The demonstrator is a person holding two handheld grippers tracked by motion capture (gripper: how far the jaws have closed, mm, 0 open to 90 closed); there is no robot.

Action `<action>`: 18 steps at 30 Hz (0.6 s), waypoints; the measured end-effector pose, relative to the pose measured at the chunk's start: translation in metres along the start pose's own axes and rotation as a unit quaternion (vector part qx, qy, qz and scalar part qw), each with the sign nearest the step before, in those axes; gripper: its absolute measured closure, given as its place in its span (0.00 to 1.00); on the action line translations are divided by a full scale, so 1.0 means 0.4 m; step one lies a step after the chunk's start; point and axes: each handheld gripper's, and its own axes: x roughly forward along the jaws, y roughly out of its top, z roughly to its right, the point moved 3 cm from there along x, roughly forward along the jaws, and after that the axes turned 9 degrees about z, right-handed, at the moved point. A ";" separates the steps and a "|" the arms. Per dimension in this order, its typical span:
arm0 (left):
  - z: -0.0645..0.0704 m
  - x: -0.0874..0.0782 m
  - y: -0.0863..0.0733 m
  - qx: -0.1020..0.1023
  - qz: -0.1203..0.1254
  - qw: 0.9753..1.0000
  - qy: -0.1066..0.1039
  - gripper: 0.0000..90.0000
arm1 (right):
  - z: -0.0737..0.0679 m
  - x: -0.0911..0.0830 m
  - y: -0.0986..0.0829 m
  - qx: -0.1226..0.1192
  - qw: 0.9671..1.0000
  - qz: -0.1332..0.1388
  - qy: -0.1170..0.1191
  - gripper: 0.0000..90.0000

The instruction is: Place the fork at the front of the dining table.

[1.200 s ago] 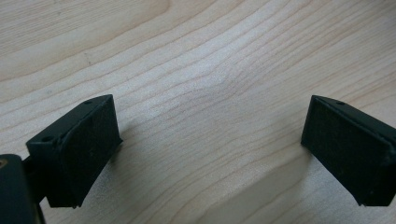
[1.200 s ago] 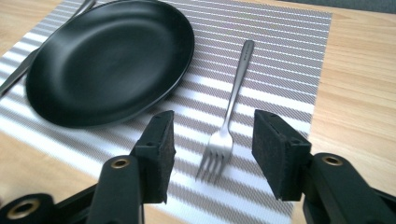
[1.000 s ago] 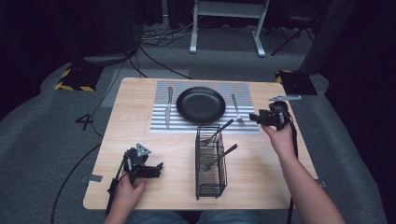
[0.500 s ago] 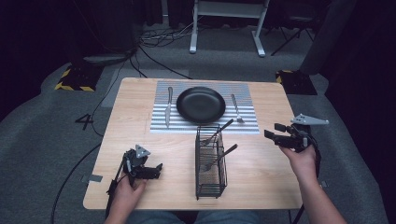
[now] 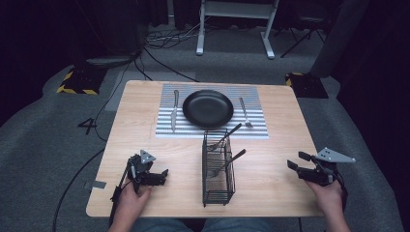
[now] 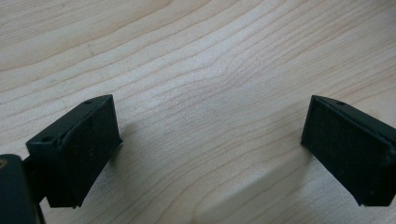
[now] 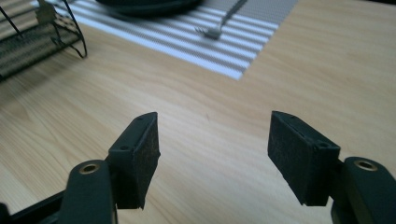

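A black plate (image 5: pixel 208 108) sits on a grey striped placemat (image 5: pixel 256 126) at the far middle of the wooden table (image 5: pixel 275 193). A knife (image 5: pixel 174 110) lies left of the plate and a fork (image 5: pixel 244 112) right of it; the fork (image 7: pixel 223 23) also lies ahead in the right gripper view. A black wire cutlery basket (image 5: pixel 217 167) lies on its side in the middle, holding utensils (image 5: pixel 227 162). My left gripper (image 5: pixel 164 175) rests open at the near left, bare wood between its pads (image 6: pixel 77 149). My right gripper (image 5: pixel 295 160) is open and empty at the near right edge.
The wire basket (image 7: pixel 39 39) is at the upper left of the right gripper view. Grey carpet, cables (image 5: pixel 159 41) and a white stand base (image 5: pixel 234 29) lie beyond the table's far edge. Hazard-striped floor plates (image 5: pixel 80 79) sit at both far corners.
My right gripper has drawn back from beside the fork on the placemat to the near right of the table, still open. The left gripper has stayed put.
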 end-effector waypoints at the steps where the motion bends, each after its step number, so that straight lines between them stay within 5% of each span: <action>1: 0.000 0.000 0.000 0.000 0.000 1.000 0.000 0.05 | 0.007 -0.002 -0.016 0.006 1.000 -0.003 -0.002 0.38; 6: 0.000 0.000 0.000 0.000 0.000 1.000 0.000 0.05 | 0.029 -0.008 -0.070 0.028 1.000 -0.009 -0.011 0.38; 11: 0.000 0.000 0.000 0.000 0.000 1.000 0.000 0.05 | 0.035 -0.001 -0.094 0.023 0.999 -0.015 -0.019 0.36; 16: 0.000 0.000 0.000 0.000 0.000 1.000 0.000 0.05 | 0.044 0.021 -0.109 0.018 0.998 -0.058 -0.025 0.33; 17: 0.000 0.000 0.000 0.000 0.000 1.000 0.000 0.05 | 0.043 0.026 -0.110 0.015 0.997 -0.069 -0.026 0.30; 18: 0.000 0.000 0.000 0.000 0.000 1.000 0.000 0.05 | 0.040 0.036 -0.111 -0.001 0.995 -0.088 -0.042 0.15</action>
